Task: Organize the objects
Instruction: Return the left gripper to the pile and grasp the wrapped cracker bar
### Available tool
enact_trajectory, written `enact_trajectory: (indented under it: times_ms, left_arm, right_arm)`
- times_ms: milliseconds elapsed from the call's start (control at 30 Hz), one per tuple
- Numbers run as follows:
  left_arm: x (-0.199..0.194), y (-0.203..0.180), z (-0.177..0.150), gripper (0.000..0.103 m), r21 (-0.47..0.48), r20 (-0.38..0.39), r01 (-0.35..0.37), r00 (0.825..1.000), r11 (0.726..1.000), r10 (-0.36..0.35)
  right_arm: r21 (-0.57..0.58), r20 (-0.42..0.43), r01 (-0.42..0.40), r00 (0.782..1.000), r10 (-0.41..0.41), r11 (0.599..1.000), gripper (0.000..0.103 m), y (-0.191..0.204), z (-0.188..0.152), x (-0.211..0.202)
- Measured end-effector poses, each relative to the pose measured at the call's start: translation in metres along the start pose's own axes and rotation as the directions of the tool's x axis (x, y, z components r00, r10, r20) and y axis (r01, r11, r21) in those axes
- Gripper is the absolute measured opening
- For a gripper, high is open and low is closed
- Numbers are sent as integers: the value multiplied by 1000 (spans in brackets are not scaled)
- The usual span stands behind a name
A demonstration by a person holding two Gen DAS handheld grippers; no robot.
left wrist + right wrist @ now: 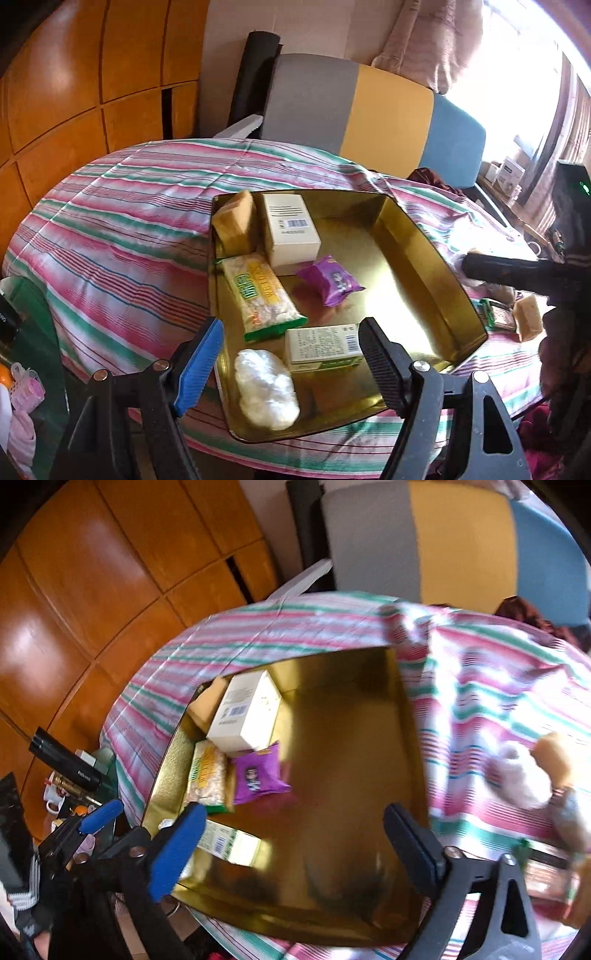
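A gold tray (406, 258) sits on the striped tablecloth. Along its left side lie a tan block (234, 221), a white box (291, 230), a purple packet (330, 280), a long green-and-yellow snack packet (264, 295), a green-and-white box (323, 347) and a white wad (266, 387). My left gripper (291, 362) hangs open over the tray's near edge, holding nothing. My right gripper (295, 845) is open and empty above the bare gold tray (351, 757) floor. Its black finger (498, 269) shows past the tray's right rim.
On the cloth right of the tray lie another tan block (530, 321), a green packet (498, 317) and a white wad (517, 775). A grey, yellow and blue chair back (369, 110) stands behind the table. A cluttered glass side table (74, 786) stands at the left.
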State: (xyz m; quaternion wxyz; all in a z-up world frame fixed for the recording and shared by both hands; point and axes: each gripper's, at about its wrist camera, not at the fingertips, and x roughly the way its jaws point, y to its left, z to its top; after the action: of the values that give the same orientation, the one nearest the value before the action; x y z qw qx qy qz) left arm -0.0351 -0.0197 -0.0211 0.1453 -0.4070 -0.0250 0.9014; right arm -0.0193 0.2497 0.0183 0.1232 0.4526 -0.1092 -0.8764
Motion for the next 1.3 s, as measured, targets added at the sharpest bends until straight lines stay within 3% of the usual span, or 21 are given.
enact_trajectory:
  times_ms: [133, 300, 433, 600, 667, 733, 800, 900, 1033, 1300]
  left_arm:
    - [1, -7, 0, 77, 0, -13, 35, 999, 999, -35]
    - [4, -19, 3, 77, -13, -32, 105, 994, 994, -106]
    - [5, -45, 11, 77, 38, -52, 203, 978, 978, -201]
    - [10, -106, 15, 77, 193, -105, 261, 964, 946, -245]
    - [16, -138, 14, 77, 269, -143, 287, 956, 919, -257]
    - [19, -165, 10, 77, 338, -172, 314, 947, 887, -270]
    - [24, -192, 8, 77, 394, -202, 347, 936, 851, -288]
    - [34, -232, 2, 77, 487, -246, 384, 922, 785, -299]
    - [56, -280, -9, 77, 605, -291, 395, 918, 692, -269]
    - [102, -340, -21, 81, 727, -361, 395, 916, 561, -177]
  right_arm:
    - [69, 57, 42, 997, -46, 997, 103, -43, -12, -39]
    - [224, 122, 152, 976, -183, 963, 103, -122, -33, -101]
    - [370, 145, 245, 938, -316, 896, 103, -189, -58, -152]
    - [535, 123, 301, 897, -425, 790, 103, -261, -98, -187]
    - [595, 123, 279, 895, -428, 754, 103, -282, -115, -190]
    - [666, 131, 216, 909, -396, 715, 103, -298, -125, -192]
    - [674, 206, 149, 903, -377, 723, 103, -300, -124, -198]
    - [671, 218, 122, 910, -352, 731, 103, -300, -124, -196]
    - [658, 241, 93, 914, -326, 748, 103, -295, -124, -197]
    - [676, 267, 27, 922, -279, 737, 103, -300, -128, -195]
